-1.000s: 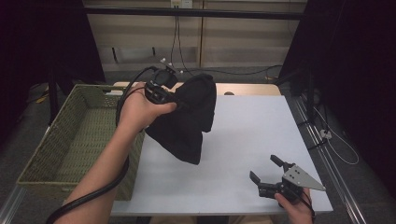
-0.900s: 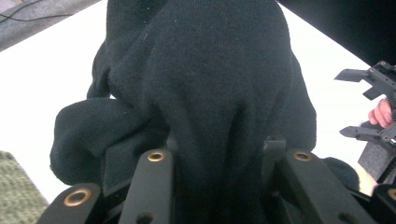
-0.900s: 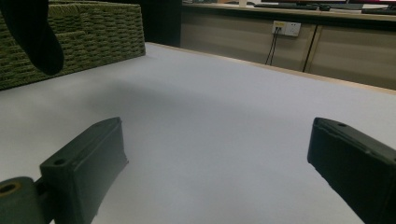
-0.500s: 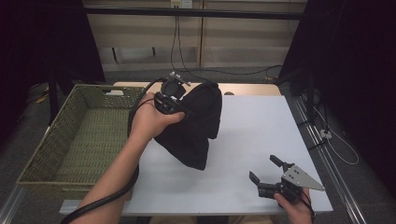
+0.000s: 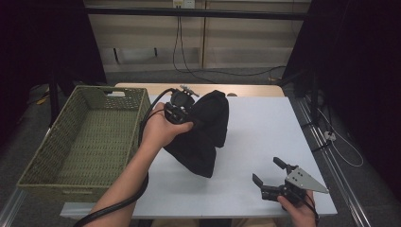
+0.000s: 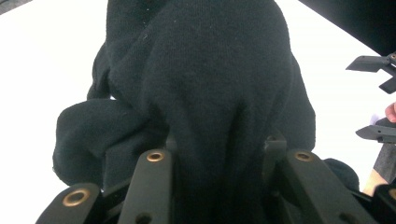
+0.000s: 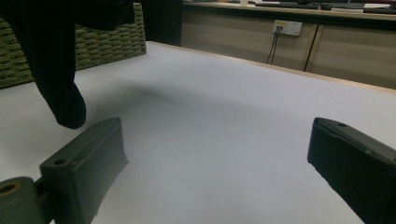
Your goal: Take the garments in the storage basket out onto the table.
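- Left tool (image 5: 189, 118), centre of the high view: clamped on a bunch of black garment (image 5: 203, 132), hanging down onto the white tabletop (image 5: 255, 127).
- Right tool (image 5: 274, 177), lower right: jaws wide, nothing between them.
- Green woven basket (image 5: 42, 156) at left, beside the tabletop.

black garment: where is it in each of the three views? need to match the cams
High view: black garment at centre, bunched, clamped in the left gripper, right of the basket.
Left gripper view: up close at centre, pinched between the two black jaws.
Right gripper view: top left, hanging end just off the table.
Shared landmark: the white table.
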A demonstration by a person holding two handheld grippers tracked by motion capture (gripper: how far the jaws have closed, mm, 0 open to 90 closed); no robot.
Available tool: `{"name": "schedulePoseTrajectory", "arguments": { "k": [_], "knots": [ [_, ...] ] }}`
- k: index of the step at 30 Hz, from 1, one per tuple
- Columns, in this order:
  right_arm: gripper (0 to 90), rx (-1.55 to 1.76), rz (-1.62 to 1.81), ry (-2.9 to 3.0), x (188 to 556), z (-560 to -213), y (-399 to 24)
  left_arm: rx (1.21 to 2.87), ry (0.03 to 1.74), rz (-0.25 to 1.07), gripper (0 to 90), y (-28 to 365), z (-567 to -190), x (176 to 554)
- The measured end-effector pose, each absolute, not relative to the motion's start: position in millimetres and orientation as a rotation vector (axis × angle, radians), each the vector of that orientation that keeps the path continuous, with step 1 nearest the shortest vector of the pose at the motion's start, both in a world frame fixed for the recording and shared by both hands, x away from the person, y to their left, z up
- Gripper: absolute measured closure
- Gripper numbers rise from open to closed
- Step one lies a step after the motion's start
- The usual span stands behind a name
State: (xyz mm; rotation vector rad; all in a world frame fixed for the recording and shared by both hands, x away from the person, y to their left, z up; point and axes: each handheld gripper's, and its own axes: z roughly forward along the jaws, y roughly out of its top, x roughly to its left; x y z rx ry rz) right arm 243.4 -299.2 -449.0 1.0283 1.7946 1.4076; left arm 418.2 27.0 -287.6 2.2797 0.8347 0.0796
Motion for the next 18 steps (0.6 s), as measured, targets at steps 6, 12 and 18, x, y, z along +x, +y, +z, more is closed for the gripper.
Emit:
{"name": "schedulePoseTrajectory", "arguments": {
  "k": [6,12,18],
  "knots": [
    [3.2,1.028,1.407,1.796,243,-449,-299,2.267,0.835,0.064,65.8,26,-297,418],
    [3.2,1.025,1.409,1.797,243,-449,-299,2.265,0.827,0.065,65.3,23,-310,417],
    [3.2,1.024,1.410,1.800,243,-449,-298,2.245,0.825,0.053,64.2,18,-324,415]
  ]
}}
